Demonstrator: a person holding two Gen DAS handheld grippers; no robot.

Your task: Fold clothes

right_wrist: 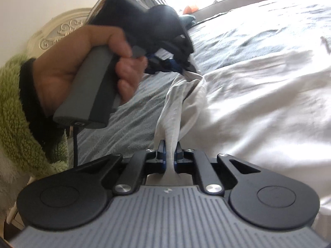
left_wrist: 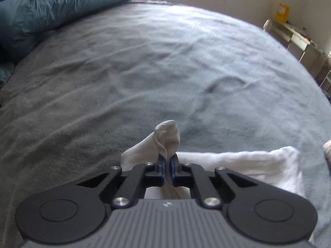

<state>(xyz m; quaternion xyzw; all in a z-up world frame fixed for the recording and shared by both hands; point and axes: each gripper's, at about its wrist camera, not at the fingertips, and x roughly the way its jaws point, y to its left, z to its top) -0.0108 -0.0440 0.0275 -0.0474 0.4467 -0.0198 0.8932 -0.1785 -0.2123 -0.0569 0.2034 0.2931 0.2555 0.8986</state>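
A white garment lies spread over the grey bed cover. My left gripper is shut on a bunched corner of the white garment, which sticks up past its fingertips. My right gripper is shut on another pinched edge of the same cloth. In the right wrist view the left gripper shows at upper left, held by a hand, clamping the cloth a short way off. A twisted strip of white fabric runs taut between the two grippers. The rest of the garment lies flat to the right.
A teal duvet is heaped at the bed's far left. A desk with a yellow box stands by the right wall, past the bed edge. A fuzzy green sleeve and an ornate headboard are at the left of the right wrist view.
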